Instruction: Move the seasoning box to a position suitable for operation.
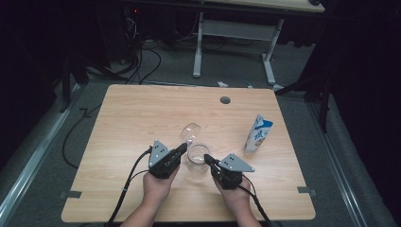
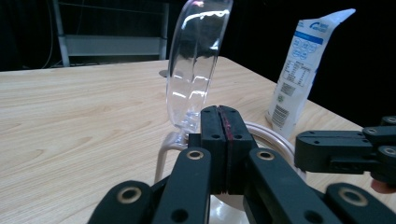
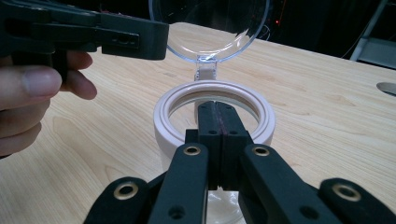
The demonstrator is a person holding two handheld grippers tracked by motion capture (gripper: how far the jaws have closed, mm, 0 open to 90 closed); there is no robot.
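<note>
Here the clear round jar [image 1: 197,158] with its pale ring collar stands on the wooden counter [image 1: 142,118], its hinged transparent lid [image 1: 190,132] already swung upright. Both tongs, left [image 1: 182,150] and right [image 1: 207,158], are pinched together on nothing (tips at the rim); the blue-and-white milk carton [image 1: 258,133] stands untouched, so the pouring seemingly remains.

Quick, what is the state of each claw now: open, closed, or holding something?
Left claw: closed, holding nothing that can be seen.
Right claw: closed, at the rim of the jar, holding nothing visible.

both hands low, left gripper [image 1: 182,150] and right gripper [image 1: 206,158] shut, tips facing
</note>
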